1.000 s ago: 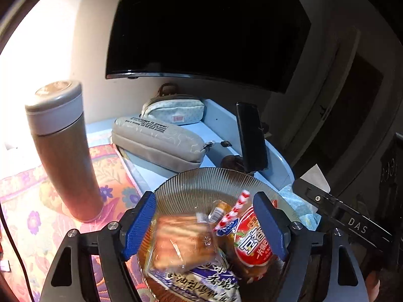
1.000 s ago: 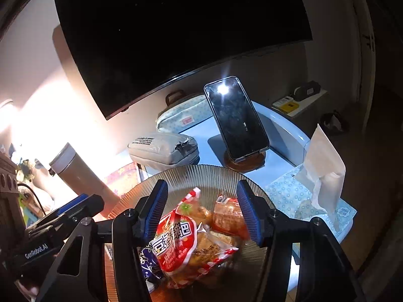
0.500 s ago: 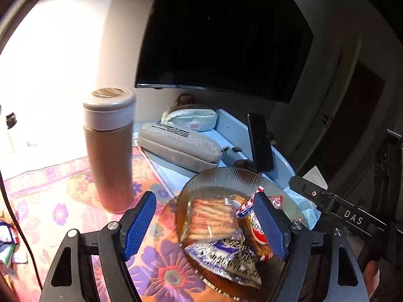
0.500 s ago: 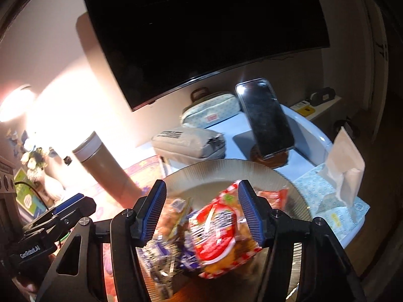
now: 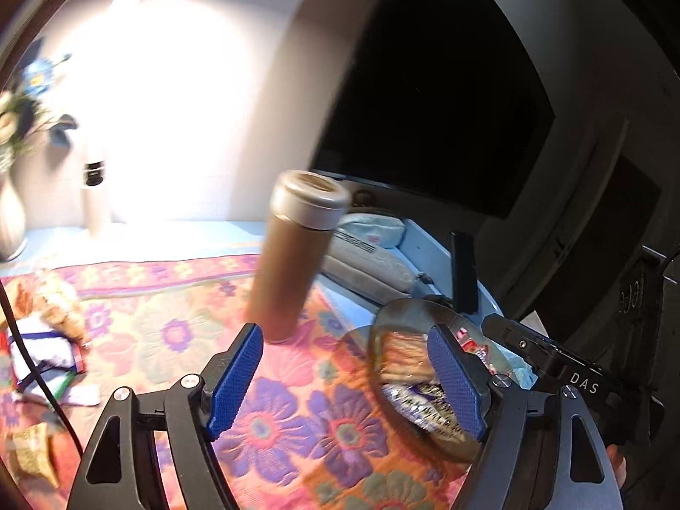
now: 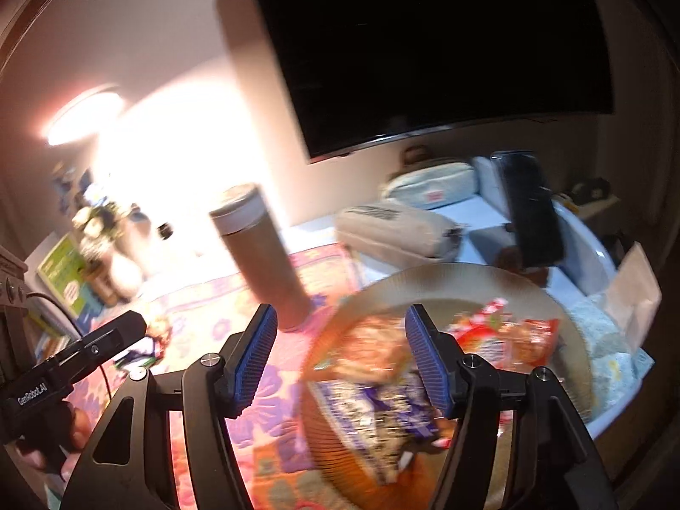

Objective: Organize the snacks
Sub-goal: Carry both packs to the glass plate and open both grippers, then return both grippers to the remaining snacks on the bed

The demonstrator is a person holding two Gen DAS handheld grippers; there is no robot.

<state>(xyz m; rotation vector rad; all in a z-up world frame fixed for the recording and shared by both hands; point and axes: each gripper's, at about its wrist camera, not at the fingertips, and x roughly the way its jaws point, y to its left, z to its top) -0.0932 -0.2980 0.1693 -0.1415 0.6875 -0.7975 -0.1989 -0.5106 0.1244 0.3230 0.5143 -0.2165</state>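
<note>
Both wrist cameras look forward and down over a floral cloth [image 5: 170,335], the left from the nearer, lefter spot and the right close above the glass plate [image 6: 459,284], sharing the brown flask [image 5: 293,263], the plate's snacks [image 6: 374,408] and the dark screen [image 6: 446,42].

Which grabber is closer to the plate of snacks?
Right, though not by much. The right gripper hovers over the plate's left edge. The left gripper hangs mostly over the floral mat, the plate by its right finger.
</note>
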